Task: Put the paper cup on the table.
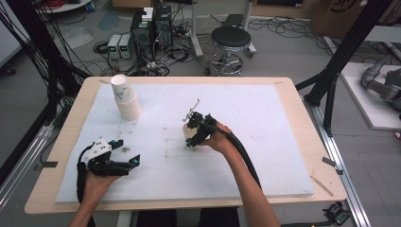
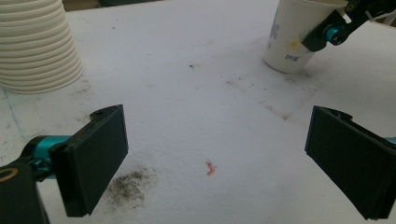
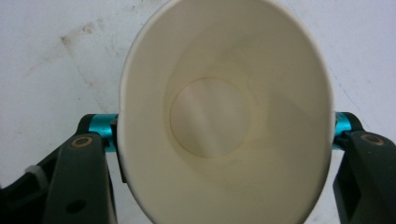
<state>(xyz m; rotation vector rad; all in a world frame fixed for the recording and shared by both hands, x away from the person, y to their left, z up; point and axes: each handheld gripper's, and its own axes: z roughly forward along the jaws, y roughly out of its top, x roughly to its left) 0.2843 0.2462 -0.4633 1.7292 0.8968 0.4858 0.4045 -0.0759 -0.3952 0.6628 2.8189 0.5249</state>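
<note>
At the near left of the desk [image 1: 293, 118], the left gripper [image 1: 126, 152] rests low over the white mat [image 1: 265, 156], its fingers [image 2: 91, 163] spread wide with nothing between them. Farther in, near the middle, the right gripper [image 1: 191, 137] has its fingers [image 3: 84, 182] on either side of an upright paper cup [image 3: 224, 116] standing on the mat; whether they press it cannot be told. Beyond, at far left, stands a stack of cups [image 1: 125, 98].
</note>
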